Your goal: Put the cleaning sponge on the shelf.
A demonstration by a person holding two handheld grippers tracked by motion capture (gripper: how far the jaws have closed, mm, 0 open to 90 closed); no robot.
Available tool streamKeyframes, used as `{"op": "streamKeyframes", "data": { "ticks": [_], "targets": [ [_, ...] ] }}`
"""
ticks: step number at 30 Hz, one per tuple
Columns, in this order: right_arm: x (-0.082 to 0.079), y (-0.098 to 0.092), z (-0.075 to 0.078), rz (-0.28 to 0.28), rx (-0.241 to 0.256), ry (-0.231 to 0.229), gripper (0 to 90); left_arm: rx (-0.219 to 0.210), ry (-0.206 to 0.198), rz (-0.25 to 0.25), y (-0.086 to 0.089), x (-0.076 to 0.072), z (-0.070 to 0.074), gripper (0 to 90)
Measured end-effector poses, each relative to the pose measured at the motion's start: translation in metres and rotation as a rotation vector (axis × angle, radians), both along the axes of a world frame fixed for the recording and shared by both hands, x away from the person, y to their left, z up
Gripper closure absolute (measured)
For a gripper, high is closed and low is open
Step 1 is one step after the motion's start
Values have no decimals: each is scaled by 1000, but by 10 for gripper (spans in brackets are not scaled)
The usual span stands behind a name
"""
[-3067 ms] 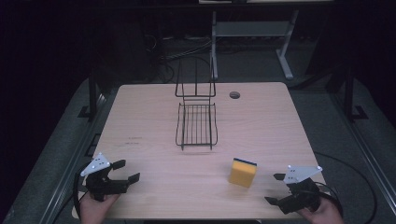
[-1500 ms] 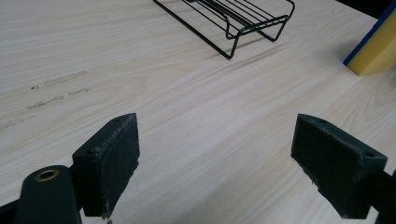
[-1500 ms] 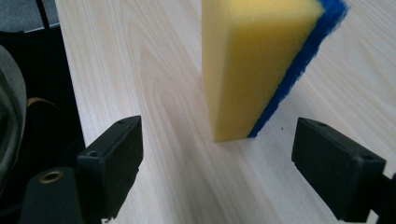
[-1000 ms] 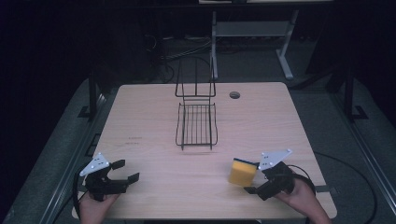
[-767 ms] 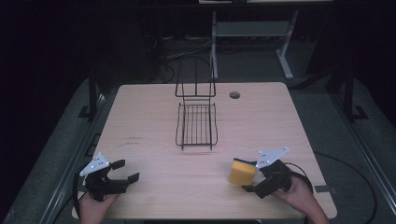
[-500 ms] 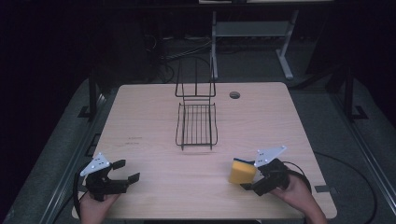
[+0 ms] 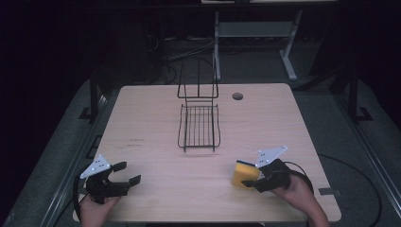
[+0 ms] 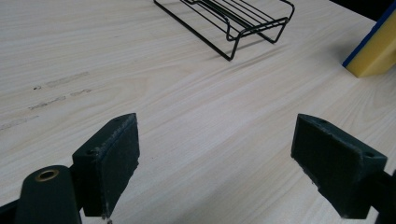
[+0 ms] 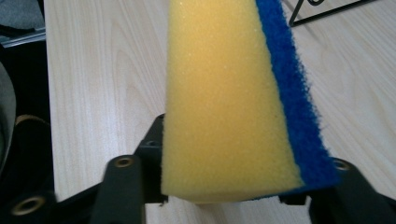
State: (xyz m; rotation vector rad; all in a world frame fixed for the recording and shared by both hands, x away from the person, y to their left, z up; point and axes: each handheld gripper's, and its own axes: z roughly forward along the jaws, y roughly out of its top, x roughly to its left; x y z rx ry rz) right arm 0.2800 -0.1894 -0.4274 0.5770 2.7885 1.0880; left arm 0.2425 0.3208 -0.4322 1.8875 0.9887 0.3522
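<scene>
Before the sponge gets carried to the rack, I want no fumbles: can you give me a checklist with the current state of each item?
1. Sponge sits between the jaws of the right gripper: ok, the jaws close on its yellow side and its blue side.
2. Sponge is off the table: cannot tell; it looks tilted, but its underside is hidden.
3. Rack stands empty: ok, no item lies on its wires.
4. Path from sponge to rack: ok, bare wood between them in the high view.
5. Left gripper out of the way: ok, open, holding nothing, near the table's front left corner.
</scene>
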Motion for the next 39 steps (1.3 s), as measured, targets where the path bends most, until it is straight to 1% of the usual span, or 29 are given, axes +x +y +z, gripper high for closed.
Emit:
{"op": "streamKeyframes", "data": {
  "ticks": [3, 9, 10, 16, 23, 24, 25, 28, 30, 36, 38, 39],
  "targets": [
    [0, 1, 3, 14, 6, -4, 555, 0, 2, -1, 1, 0, 0, 146],
    [4, 4, 11, 27, 17, -3, 559, -2, 1, -1, 1, 0, 0, 147],
    [6, 5, 14, 33, 16, -3, 559, -3, 1, -2, 1, 0, 0, 147],
    [14, 12, 24, 46, 16, -1, 559, -6, 1, -2, -1, 0, 0, 146],
    [25, 19, 34, 64, 30, -5, 560, -13, 0, 3, 0, 1, 0, 146],
    [27, 20, 35, 66, 31, 5, 560, -13, 3, 6, 1, 1, 0, 147],
    [27, 20, 35, 66, 31, 5, 560, -13, 3, 6, 1, 1, 0, 146],
    [35, 25, 39, 78, 18, 1, 560, -10, 5, 5, 1, 2, 0, 147],
    [38, 28, 40, 84, 23, 5, 560, -10, 5, 6, 1, 2, 0, 147],
    [43, 37, 43, 100, 3, 1, 561, -5, 2, 3, 2, 1, 0, 146],
    [45, 38, 44, 101, 15, 7, 561, -10, 1, 5, 2, 1, 0, 147],
    [46, 38, 44, 101, 7, 3, 561, -11, 0, 4, 2, 1, 0, 147]
  ]
}}
